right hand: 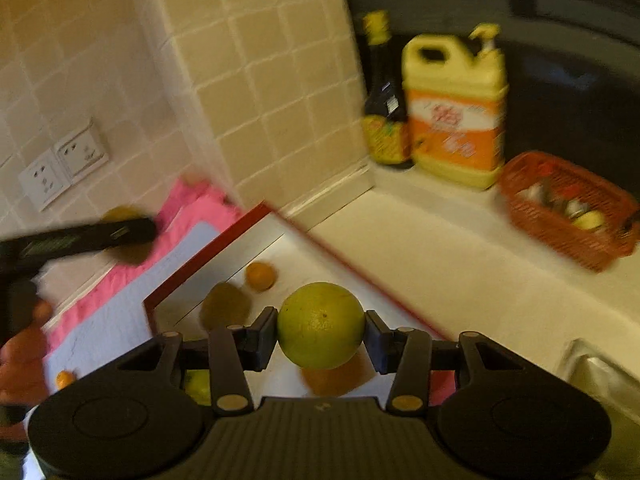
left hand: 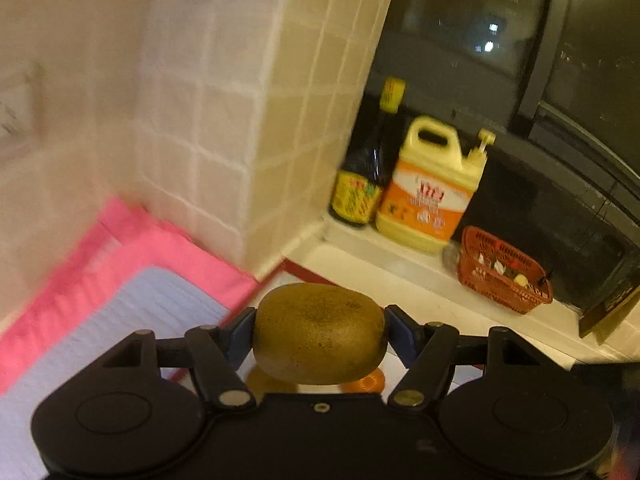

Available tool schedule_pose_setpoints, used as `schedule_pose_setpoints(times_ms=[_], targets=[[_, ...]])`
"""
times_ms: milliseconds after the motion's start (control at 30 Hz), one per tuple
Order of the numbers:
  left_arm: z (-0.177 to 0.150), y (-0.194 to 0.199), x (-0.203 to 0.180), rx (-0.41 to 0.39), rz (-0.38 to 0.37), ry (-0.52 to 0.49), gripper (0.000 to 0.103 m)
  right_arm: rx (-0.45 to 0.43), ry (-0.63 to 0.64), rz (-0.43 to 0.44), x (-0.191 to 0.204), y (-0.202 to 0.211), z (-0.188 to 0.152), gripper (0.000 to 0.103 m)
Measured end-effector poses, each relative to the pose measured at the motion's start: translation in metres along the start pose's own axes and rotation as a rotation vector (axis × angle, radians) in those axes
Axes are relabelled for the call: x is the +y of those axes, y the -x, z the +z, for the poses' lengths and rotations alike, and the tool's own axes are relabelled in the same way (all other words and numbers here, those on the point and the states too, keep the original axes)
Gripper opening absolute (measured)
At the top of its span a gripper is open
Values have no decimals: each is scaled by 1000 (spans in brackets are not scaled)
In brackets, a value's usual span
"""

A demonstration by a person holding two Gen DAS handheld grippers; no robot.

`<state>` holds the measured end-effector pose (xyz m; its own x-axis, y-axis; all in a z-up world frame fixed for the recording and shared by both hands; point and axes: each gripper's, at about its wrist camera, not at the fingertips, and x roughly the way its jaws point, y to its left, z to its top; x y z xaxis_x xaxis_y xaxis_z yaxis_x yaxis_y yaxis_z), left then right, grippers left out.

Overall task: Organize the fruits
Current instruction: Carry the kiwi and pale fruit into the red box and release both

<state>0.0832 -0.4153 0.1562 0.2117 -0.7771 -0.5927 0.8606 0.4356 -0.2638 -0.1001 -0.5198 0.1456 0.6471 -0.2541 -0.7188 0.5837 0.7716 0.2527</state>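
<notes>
Left tool (left hand: 320, 334) is clamping a brown kiwi (left hand: 320, 334), pads pressing on its two ends. Kiwi's long axis is running straight across from finger to finger, level, sitting mid-gap and raised off the desk. Under it an orange fruit (left hand: 366, 383) is peeking out, on a red-rimmed white tray (left hand: 304, 272).

Right tool (right hand: 321, 326) is gripping a round green citrus (right hand: 321, 326) by its sides, centred between the pads, no clear long axis, hanging above the same tray (right hand: 256, 210). On the tray below: a small orange (right hand: 260, 276) toward the far corner, a blurred brown fruit (right hand: 224, 306) just beside it, and a blurred orange fruit (right hand: 336, 378) right under the citrus. A yellow-green fruit (right hand: 198, 386) is partly hiding behind the tool's left finger arm.

Left of the tray a pink cloth (right hand: 192, 208) with a pale board (right hand: 120, 320) on it is lying against the tiled wall (right hand: 260, 80); a tiny orange fruit (right hand: 64, 379) is sitting on the board's near edge. In the right wrist view, a hand (right hand: 20, 360) with the other black tool is entering at left, blurred.

At the desk's back edge: dark sauce bottle (left hand: 366, 168), yellow detergent jug (left hand: 432, 188), red mesh basket (left hand: 504, 272) with small items, well clear of both tools. A steel sink (right hand: 600, 372) is showing at the right edge.
</notes>
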Motion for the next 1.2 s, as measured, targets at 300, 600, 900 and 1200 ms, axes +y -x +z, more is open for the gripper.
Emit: schedule_pose_setpoints(times_ms=[300, 600, 900, 1200], targets=[[11, -94, 10, 143, -23, 33, 82, 169, 34, 63, 39, -84, -20, 48], [10, -143, 9, 198, -15, 31, 82, 222, 52, 9, 40, -118, -23, 48], [8, -154, 8, 210, 4, 28, 82, 236, 65, -16, 44, -126, -23, 48], [7, -147, 7, 202, 12, 34, 81, 220, 37, -7, 38, -115, -21, 50]])
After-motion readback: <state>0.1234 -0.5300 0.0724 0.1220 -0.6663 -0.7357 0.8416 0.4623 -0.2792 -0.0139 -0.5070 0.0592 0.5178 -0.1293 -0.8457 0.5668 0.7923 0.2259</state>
